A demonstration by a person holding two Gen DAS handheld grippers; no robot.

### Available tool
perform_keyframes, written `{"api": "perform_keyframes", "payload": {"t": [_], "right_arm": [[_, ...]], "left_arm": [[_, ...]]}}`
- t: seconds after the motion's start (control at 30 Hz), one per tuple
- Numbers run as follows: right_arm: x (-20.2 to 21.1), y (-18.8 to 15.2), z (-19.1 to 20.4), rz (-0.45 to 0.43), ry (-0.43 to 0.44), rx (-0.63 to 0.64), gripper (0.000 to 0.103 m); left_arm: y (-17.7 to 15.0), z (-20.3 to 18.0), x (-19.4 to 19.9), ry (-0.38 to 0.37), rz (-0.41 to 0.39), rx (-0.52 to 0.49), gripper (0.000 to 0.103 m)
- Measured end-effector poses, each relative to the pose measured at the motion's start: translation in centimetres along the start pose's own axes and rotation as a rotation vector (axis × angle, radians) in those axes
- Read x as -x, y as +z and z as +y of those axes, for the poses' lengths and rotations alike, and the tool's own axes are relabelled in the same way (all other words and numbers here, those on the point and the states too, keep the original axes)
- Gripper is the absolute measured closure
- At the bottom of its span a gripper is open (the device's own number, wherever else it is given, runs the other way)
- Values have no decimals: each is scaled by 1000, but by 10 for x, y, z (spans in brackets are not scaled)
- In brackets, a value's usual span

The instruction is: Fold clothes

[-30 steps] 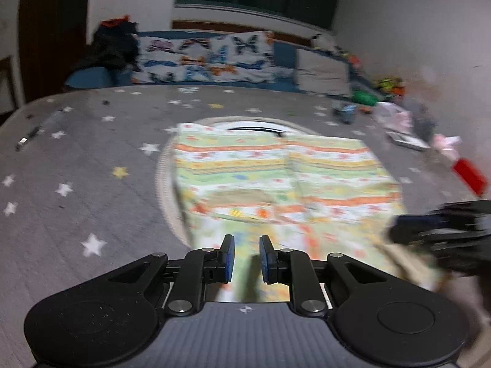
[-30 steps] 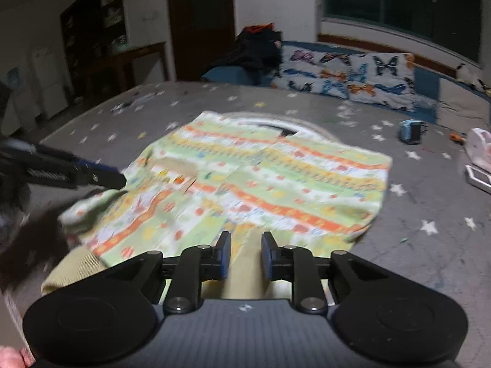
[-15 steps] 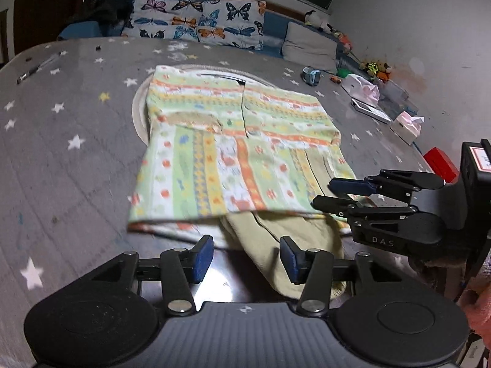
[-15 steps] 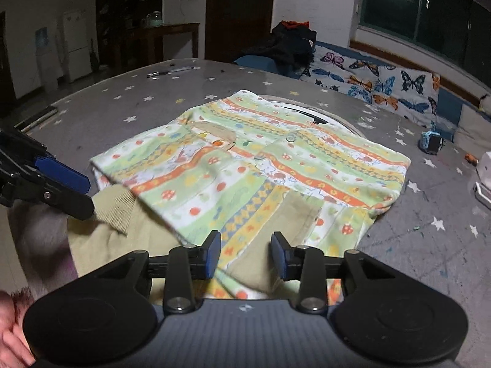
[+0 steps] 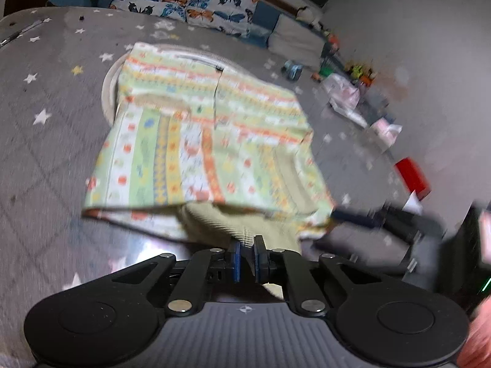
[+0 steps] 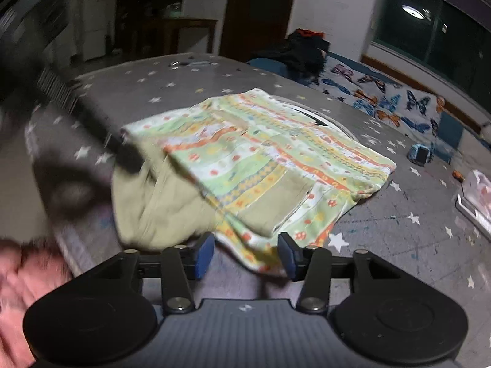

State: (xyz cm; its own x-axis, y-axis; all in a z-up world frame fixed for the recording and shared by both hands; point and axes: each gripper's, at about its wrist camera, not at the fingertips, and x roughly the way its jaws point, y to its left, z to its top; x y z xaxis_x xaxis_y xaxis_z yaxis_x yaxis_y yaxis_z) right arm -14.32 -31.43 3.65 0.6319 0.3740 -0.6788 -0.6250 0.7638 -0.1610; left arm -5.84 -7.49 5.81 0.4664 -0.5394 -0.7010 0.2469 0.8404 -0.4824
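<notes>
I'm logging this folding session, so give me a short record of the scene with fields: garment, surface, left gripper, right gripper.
garment: patterned shirt, partly folded, with its olive ribbed cuff sticking out at the near edge
surface: grey star-print table cover
left gripper: left gripper shut on the olive ribbed cuff
right gripper: right gripper open, jaws wide either side of the shirt's near corner
image quality: motion blur in both views
</notes>
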Motion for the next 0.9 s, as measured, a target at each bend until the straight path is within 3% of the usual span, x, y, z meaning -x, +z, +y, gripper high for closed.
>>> {"api": "perform_keyframes", "payload": {"t": [0.17, 0.43, 0.53, 0.57, 0.6, 0.67, 0.77, 0.83, 0.9], "right_arm": [[-2, -6, 15, -13, -2, 93, 47], [-25, 10, 30, -102, -10, 161, 50], [-38, 18, 31, -96, 6, 160, 64], [-41, 21, 28, -86, 18, 137, 75], [-44, 25, 25, -76, 30, 113, 80], [-44, 32, 16, -66, 61, 51, 86], [-41, 42, 0, -63, 95, -39, 89], [-40, 46, -9, -63, 108, -83, 89], [-40, 52, -16, -64, 113, -106, 89]], "left_arm": [[30, 1, 4, -44, -33, 34, 95], [56, 4, -1, -73, -29, 56, 95], [54, 7, 1, -83, -24, 37, 94], [53, 8, 2, -86, -23, 29, 94], [52, 9, 3, -88, -22, 21, 94], [46, 12, 8, -95, -29, 1, 90], [35, 15, 20, -97, -63, -47, 80], [25, 16, 30, -61, -106, -106, 60], [14, 14, 38, 0, -147, -187, 58]]}}
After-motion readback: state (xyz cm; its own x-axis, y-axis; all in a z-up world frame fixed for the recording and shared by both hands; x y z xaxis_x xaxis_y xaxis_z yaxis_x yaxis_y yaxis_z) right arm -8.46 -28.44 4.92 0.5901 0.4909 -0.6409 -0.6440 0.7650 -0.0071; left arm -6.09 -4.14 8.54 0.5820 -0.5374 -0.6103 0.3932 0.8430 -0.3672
